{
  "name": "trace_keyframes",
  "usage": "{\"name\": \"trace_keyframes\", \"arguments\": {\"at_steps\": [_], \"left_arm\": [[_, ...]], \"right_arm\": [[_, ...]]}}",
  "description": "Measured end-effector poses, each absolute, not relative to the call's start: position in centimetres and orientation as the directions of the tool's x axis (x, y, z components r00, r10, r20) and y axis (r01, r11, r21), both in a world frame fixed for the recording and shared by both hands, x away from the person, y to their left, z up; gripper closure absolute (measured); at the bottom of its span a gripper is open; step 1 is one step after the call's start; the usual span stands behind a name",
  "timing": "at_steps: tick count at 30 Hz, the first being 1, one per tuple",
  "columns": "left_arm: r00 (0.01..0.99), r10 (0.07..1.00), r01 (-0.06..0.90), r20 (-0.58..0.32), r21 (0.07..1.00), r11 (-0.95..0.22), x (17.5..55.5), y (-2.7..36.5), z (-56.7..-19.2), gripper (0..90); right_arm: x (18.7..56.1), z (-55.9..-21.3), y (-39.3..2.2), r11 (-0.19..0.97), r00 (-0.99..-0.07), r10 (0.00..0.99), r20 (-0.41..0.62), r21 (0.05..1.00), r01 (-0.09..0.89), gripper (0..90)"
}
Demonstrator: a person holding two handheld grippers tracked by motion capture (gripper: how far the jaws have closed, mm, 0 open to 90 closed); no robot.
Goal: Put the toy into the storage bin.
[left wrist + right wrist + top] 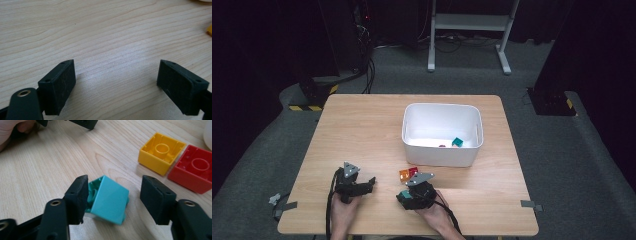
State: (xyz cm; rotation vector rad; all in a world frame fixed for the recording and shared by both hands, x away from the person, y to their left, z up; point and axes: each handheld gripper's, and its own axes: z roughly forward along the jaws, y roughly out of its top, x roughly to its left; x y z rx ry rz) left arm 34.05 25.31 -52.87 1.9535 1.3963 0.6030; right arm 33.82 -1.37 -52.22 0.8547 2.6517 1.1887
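A teal block (110,200) lies tilted on the wooden table between the jaws of my right gripper (115,195). One jaw touches its open side and the other stands a gap away, so the gripper is open. From above, that gripper (408,198) sits at the near middle of the table with the teal block (403,193) at its tip. A yellow block (161,152) and a red block (196,168) lie hollow side up just beyond. My left gripper (116,77) is open over bare wood, and in the high view it (371,182) rests near the front left.
A white bin (442,106) stands at the middle right of the table (362,130), holding another teal block (457,142) and a small dark red piece (442,146). The yellow block (404,174) and red block (413,171) lie just in front of the bin.
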Motion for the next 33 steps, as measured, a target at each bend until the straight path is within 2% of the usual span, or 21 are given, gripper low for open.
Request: {"name": "trace_keyframes", "arguments": {"at_steps": [5, 33], "left_arm": [[0.326, 0.945, 0.644, -0.005, 0.733, -0.218, 34.1, 25.3, -52.9, 15.5], [0.326, 0.945, 0.644, -0.005, 0.733, -0.218, 34.1, 25.3, -52.9, 15.5]], "right_arm": [[33.9, -52.2, -1.6, 0.525, -0.836, 0.532, 0.131, 0.723, 0.448, 53.5], [34.2, -51.6, -2.7, 0.501, -0.830, 0.541, 0.137, 0.740, 0.449, 57.2]]}}
